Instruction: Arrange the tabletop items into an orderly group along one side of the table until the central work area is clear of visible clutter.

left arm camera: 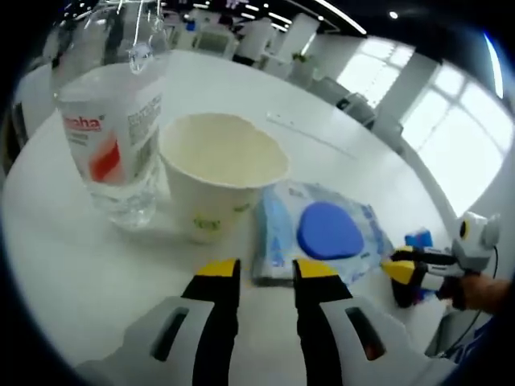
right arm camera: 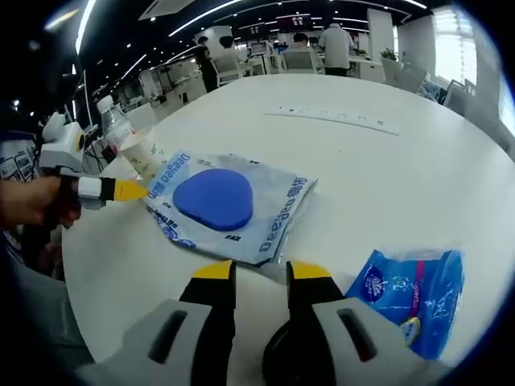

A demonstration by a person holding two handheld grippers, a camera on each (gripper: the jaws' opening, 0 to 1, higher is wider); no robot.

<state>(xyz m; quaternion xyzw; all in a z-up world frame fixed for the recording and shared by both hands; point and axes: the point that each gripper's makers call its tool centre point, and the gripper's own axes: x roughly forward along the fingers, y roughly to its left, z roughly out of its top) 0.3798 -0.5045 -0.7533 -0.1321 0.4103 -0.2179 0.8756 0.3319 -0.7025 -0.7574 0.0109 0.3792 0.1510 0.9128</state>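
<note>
Background, as you see it:

- Left gripper view: large bright windows (left arm camera: 459, 137) on the right side, washed out by daylight, so you cannot make out anything beyond the glass.
- Ceiling lights (left arm camera: 338, 14) run in long white strips across a dark ceiling.
- Pale office chairs (left arm camera: 253, 36) stand in rows at the far end of the room.
- A small potted plant (left arm camera: 302, 58) sits near the chairs; detail too small to tell.
- Right gripper view: a person in a white top (right arm camera: 334, 40) stands far off among the chairs, back turned to you.
</note>
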